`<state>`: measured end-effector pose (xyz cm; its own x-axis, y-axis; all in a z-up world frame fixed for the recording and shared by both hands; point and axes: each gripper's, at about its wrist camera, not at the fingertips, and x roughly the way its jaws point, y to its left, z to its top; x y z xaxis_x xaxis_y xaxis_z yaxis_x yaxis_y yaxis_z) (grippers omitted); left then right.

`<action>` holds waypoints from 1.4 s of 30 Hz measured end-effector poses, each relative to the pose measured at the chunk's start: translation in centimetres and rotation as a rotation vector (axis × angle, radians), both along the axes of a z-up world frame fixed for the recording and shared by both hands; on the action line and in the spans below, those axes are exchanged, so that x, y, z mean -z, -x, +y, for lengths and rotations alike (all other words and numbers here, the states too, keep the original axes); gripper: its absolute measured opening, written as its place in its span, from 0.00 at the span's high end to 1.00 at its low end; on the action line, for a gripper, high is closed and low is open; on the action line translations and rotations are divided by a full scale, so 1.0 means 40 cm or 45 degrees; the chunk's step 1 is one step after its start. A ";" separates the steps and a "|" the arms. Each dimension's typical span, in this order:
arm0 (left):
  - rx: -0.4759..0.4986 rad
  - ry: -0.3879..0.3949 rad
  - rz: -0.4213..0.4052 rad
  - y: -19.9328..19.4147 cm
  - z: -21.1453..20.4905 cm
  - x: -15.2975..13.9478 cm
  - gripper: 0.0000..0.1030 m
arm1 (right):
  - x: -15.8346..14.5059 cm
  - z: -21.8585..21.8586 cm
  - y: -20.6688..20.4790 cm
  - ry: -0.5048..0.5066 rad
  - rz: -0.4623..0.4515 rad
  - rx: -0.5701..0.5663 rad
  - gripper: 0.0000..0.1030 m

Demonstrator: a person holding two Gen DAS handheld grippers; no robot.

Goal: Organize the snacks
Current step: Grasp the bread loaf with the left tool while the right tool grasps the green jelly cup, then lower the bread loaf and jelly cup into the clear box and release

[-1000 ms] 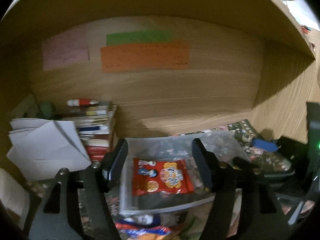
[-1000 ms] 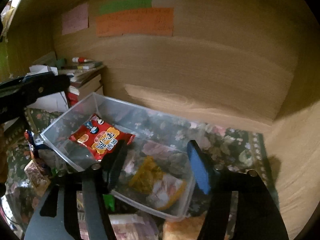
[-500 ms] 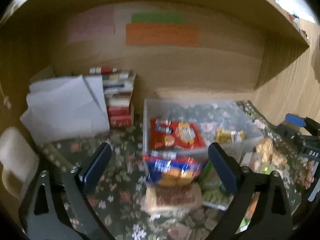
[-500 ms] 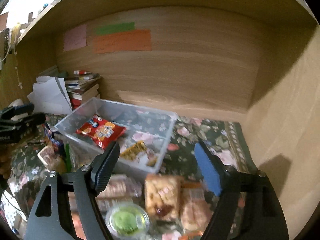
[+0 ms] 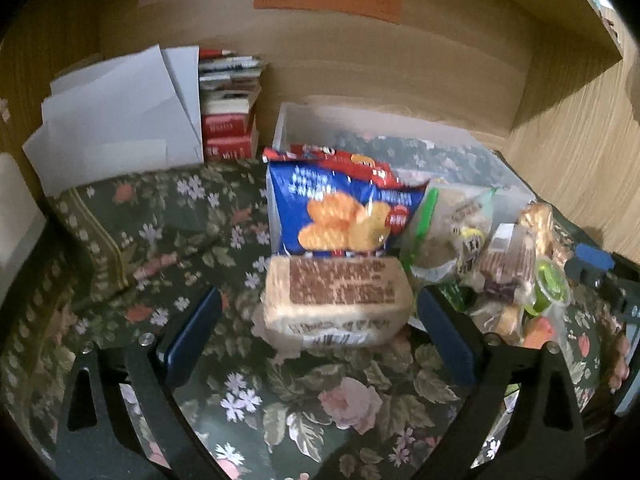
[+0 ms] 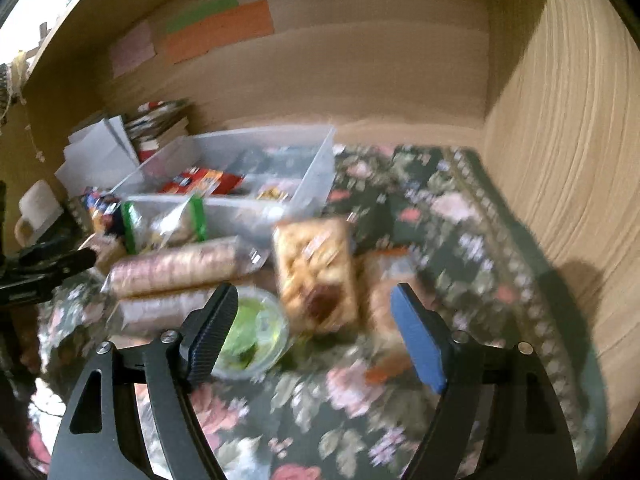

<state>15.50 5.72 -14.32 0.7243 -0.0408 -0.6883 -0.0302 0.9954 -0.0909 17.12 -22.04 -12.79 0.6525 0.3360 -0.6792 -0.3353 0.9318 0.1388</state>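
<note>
Leftmost, white folded papers (image 5: 116,116) lean by a stack of books (image 5: 230,112) on the floral cloth (image 5: 160,216). Next, the left gripper (image 5: 320,332), jaws just opened wide and gripping nothing, faces a tan wrapped snack pack (image 5: 340,300) lying below a blue chip bag (image 5: 340,208) that leans on the clear bin (image 5: 400,128). Further right, the right gripper (image 6: 312,328), jaws spread and empty after widening, hangs over a green-lidded cup (image 6: 256,328) and a wrapped pastry (image 6: 316,268), beside two cracker sleeves (image 6: 172,268).

Clear plastic bin (image 5: 280,128), glossy blue snack bag (image 5: 344,208), floral cloth (image 5: 160,220), wood-grain wall (image 5: 440,60)
</note>
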 end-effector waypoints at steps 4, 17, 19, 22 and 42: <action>0.004 0.006 0.019 -0.003 -0.002 0.023 0.04 | 0.021 0.024 0.026 -0.015 0.023 -0.043 0.26; 0.039 0.003 0.006 -0.011 -0.012 0.045 0.25 | 0.068 0.074 -0.003 -0.016 0.081 -0.066 0.26; 0.035 0.006 0.004 -0.007 -0.011 0.045 0.25 | 0.072 0.077 -0.003 -0.007 0.080 -0.068 0.30; 0.022 0.020 -0.001 0.007 -0.006 0.040 0.26 | 0.067 0.083 0.004 -0.012 0.074 -0.092 0.46; -0.001 0.030 -0.241 0.085 0.008 -0.149 0.26 | -0.063 0.071 0.040 -0.022 -0.131 -0.099 0.49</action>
